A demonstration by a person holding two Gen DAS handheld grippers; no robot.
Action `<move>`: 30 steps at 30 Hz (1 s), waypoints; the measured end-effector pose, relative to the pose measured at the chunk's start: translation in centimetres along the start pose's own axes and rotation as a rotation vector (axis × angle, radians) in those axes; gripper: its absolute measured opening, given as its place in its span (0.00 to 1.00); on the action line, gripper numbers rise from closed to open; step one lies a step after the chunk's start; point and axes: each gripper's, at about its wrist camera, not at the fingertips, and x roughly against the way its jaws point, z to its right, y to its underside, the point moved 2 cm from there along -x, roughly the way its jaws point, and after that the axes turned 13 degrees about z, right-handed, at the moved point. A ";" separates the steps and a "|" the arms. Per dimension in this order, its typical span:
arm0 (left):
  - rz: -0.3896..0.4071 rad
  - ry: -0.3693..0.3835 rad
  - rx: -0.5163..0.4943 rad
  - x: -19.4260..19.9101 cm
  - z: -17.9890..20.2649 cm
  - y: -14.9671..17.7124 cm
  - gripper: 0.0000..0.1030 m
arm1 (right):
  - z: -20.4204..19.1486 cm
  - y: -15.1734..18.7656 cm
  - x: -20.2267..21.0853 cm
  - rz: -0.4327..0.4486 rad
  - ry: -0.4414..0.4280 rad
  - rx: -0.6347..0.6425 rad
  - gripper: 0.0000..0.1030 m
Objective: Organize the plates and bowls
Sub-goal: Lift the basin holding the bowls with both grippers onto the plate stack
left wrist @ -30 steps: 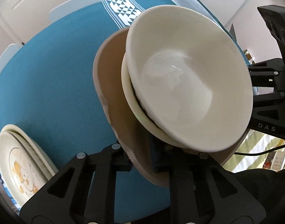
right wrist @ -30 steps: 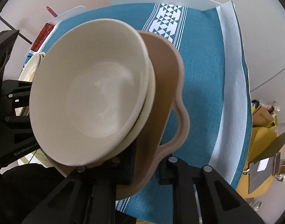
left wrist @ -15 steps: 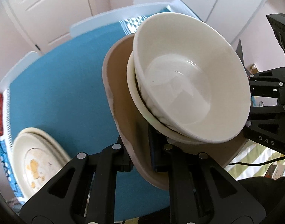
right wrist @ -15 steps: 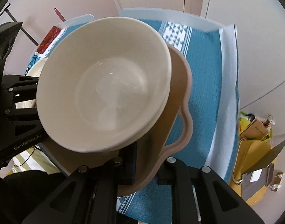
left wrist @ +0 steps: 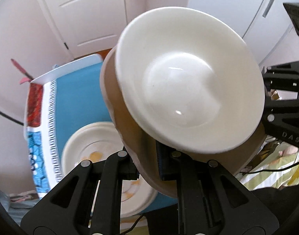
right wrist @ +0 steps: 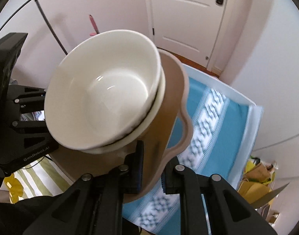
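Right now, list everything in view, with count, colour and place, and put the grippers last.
bowls: two, white, nested, on the tray
tray: one, tan, wavy rim, held in the air by both grippers
plates: a cream stack, count unclear, orange print on top, on the cloth under the tray
cloth: one, teal with white patterned bands, on the table
table: one, white edge showing round the cloth
door: one, white, behind the table
yellow bag: one, on the floor beside the table
left gripper: black, shut on the tray's rim
right gripper: black, shut on the tray's opposite rim
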 end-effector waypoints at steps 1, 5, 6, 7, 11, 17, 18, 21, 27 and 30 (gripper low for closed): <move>-0.003 0.004 0.004 0.6 -1.0 0.6 0.10 | -1.1 -0.5 -0.2 0.003 -0.003 0.005 0.13; -0.020 0.015 -0.003 0.5 -4.6 4.0 0.10 | -5.1 -1.2 -1.8 -0.005 -0.002 0.002 0.13; -0.029 0.019 -0.009 0.5 -5.4 4.9 0.10 | -6.0 -1.1 -2.3 -0.011 0.002 -0.006 0.13; -0.035 0.021 -0.014 0.4 -6.1 5.8 0.10 | -7.0 -1.1 -2.9 -0.021 0.006 -0.021 0.13; -0.068 0.029 -0.067 -0.1 -8.3 8.8 0.10 | -10.4 -0.6 -5.4 -0.053 0.010 -0.089 0.13; -0.110 0.061 -0.098 -1.5 -11.1 11.6 0.09 | -13.4 1.5 -8.6 -0.092 0.028 -0.189 0.13; -0.112 0.062 -0.102 -1.6 -11.2 11.9 0.09 | -13.5 1.9 -9.0 -0.095 0.031 -0.202 0.13; -0.118 0.067 -0.099 -2.2 -11.6 12.6 0.09 | -14.0 2.5 -9.8 -0.109 0.037 -0.231 0.13; -0.125 0.056 -0.111 -3.0 -11.1 13.2 0.09 | -13.8 3.2 -10.6 -0.118 0.043 -0.241 0.13; -0.132 0.048 -0.108 -3.3 -11.2 13.6 0.09 | -13.8 3.3 -11.0 -0.119 0.038 -0.225 0.13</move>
